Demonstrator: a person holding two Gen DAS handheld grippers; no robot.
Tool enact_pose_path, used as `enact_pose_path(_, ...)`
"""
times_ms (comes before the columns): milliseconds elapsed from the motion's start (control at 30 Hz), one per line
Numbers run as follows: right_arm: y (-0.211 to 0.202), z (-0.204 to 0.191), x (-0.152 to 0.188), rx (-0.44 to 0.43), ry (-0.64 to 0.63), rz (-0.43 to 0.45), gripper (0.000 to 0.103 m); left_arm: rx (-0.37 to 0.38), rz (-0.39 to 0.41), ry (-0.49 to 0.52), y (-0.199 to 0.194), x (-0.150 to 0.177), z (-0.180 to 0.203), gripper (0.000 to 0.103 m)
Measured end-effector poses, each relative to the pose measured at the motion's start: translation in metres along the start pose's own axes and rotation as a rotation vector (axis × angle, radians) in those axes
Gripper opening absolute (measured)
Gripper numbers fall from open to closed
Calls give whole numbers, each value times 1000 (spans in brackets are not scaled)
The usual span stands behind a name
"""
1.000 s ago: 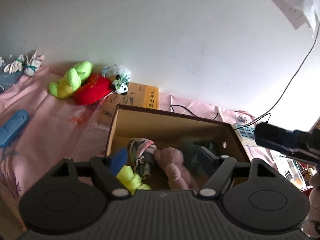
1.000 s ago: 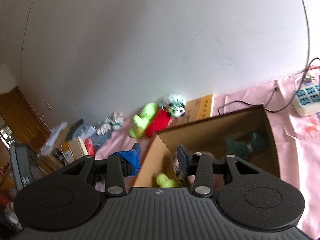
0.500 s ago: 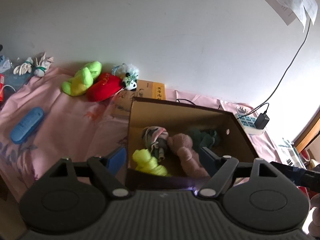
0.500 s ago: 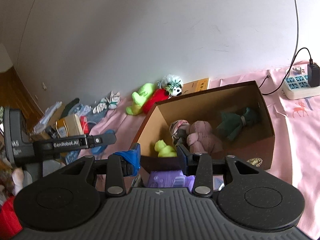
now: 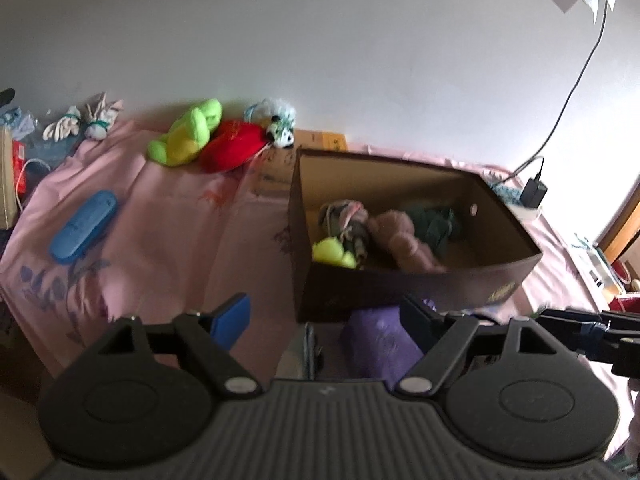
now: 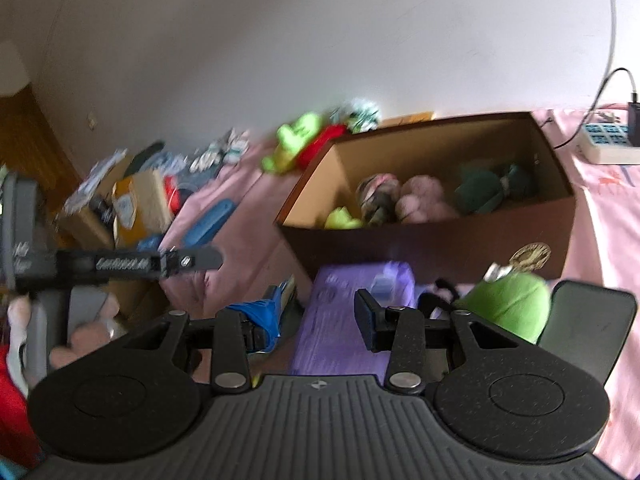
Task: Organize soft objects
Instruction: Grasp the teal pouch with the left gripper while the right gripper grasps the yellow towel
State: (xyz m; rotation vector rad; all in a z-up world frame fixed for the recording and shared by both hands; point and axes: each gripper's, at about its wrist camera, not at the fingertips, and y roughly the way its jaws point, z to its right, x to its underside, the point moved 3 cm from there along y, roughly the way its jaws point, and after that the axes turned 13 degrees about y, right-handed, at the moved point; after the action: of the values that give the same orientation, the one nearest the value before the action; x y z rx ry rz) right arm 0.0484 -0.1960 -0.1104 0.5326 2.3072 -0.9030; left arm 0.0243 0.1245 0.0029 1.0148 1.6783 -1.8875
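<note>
A brown cardboard box [image 5: 404, 288] [image 6: 432, 240] stands on the pink cloth and holds a yellow-green toy [image 5: 332, 254], a striped sock bundle [image 5: 346, 220], a pink bear [image 5: 404, 238] [image 6: 424, 200] and a dark green toy [image 5: 434, 224]. Against the wall lie a green plush [image 5: 186, 136], a red plush [image 5: 232, 150] and a small panda [image 5: 280, 132]. My left gripper [image 5: 324, 322] hangs open and empty in front of the box's near wall. My right gripper [image 6: 316, 322] is open too, above a purple pack [image 6: 344, 320]. A green frog plush [image 6: 508, 306] lies right of it.
A blue case [image 5: 82, 226] lies on the cloth at the left, white gloves [image 5: 80, 126] by the wall. A power strip [image 6: 608, 146] with cables sits right of the box. A dark phone [image 6: 588, 328] lies beside the frog. Cluttered cartons [image 6: 136, 204] stand at the far left.
Both grippers have drawn back from over the box and sunk lower. The box now sits farther ahead, and the purple pack and frog plush have come into view.
</note>
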Motion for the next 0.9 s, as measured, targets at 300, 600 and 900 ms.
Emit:
enact_pose_path(300,14,-41,59,-75,-230,-196,24,-29,-89,-31,13,31,-17,82)
enact_pose_path(600,40,-50,84,-70,-276,-272,25,-28,-162,-3,33,56,-10,82)
enact_pose_path(900,65,-61,98,-29,-274,-279,25,-12,-214,-16,56,66,-13,82)
